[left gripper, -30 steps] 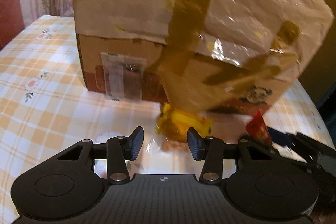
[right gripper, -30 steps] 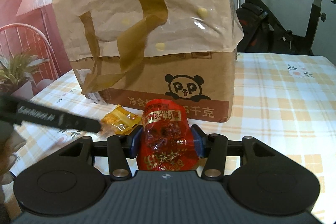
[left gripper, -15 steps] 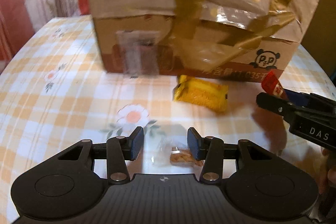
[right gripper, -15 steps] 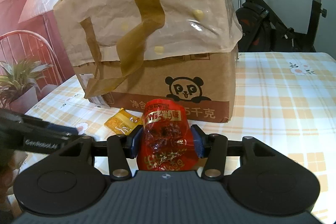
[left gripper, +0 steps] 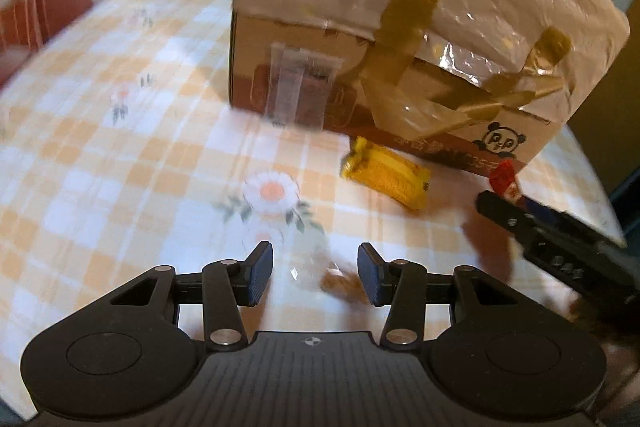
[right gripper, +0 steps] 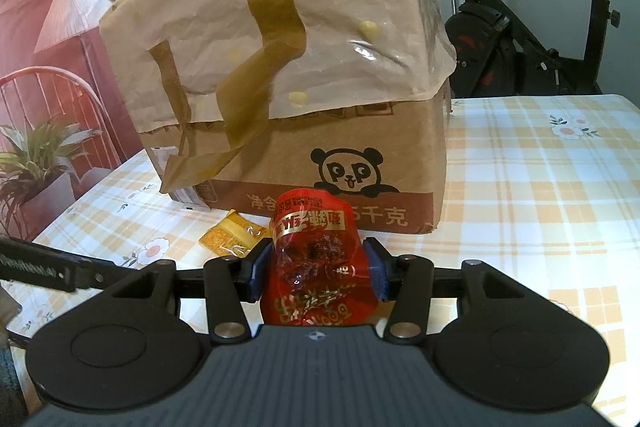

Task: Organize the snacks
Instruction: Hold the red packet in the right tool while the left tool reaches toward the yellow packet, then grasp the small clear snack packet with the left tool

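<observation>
The right gripper (right gripper: 315, 269) clamped a red snack packet (right gripper: 316, 259) between its blue-padded fingers (right gripper: 256, 273), the packet standing upright above the checked tabletop (right gripper: 540, 211). Directly beyond it rose a cardboard box (right gripper: 320, 151) printed with a panda face, draped in a crumpled paper bag (right gripper: 276, 23) with brown handles hanging down the front; the box filled most of the ground ahead and blocked the view past it. A yellow snack packet (right gripper: 232, 233) lay flat on the tabletop just before the box's lower left corner, close beside the red packet but apart from it.

Seen from the left wrist, the left gripper (left gripper: 315, 274) pointed steeply down at the cloth with its fingers (left gripper: 260, 273) apart and closed on nothing. Between them a small clear wrapper (left gripper: 308, 263) with something brown inside lay on the tabletop (left gripper: 120, 167), touched by neither pad, though blur left its contents hard to tell. The yellow snack packet (left gripper: 386, 177) sat farther on, near the box (left gripper: 400, 99), while the right gripper (left gripper: 510, 199) reached in from the right with the red packet's tip (left gripper: 503, 177) showing.

An exercise bike (right gripper: 540, 19) stood behind the table, a potted plant (right gripper: 36, 163) and red chair back (right gripper: 44, 83) at its left.
</observation>
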`<action>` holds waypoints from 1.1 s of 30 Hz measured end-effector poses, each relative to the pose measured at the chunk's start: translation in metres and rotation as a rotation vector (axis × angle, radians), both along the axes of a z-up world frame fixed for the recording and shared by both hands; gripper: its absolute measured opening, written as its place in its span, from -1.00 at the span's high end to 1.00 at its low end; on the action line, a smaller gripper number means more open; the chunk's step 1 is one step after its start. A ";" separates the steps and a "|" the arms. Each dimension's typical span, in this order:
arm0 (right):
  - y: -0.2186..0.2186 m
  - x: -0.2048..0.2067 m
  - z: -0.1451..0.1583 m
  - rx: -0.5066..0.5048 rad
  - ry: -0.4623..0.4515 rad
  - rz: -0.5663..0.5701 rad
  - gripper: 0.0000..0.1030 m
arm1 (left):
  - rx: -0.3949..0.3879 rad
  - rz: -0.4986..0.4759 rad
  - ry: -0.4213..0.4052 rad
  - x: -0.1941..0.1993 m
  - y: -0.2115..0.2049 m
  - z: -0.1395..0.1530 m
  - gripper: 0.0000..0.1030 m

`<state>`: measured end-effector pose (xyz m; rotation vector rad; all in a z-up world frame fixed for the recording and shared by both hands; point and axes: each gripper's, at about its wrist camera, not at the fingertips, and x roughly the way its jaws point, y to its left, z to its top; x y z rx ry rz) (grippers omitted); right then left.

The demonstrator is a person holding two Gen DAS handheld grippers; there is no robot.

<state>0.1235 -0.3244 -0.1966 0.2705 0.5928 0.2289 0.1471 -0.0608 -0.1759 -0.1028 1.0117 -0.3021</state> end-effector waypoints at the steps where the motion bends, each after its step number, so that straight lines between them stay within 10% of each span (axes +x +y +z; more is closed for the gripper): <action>1: 0.000 0.000 0.000 0.000 0.001 0.001 0.00 | -0.031 0.005 0.025 -0.001 0.002 0.000 0.05; 7: 0.001 0.000 0.000 -0.002 0.003 0.002 0.00 | -0.094 0.014 0.101 0.002 -0.005 -0.008 0.06; 17: 0.002 0.001 0.000 -0.005 0.006 0.005 0.01 | 0.128 -0.112 -0.051 -0.005 -0.044 -0.017 0.38; 29: 0.001 0.002 0.000 0.006 0.013 0.004 0.01 | 0.161 -0.165 -0.094 -0.019 -0.041 -0.016 0.36; 33: 0.001 0.002 0.000 0.007 0.011 0.003 0.00 | 0.166 -0.151 -0.097 -0.017 -0.037 -0.016 0.64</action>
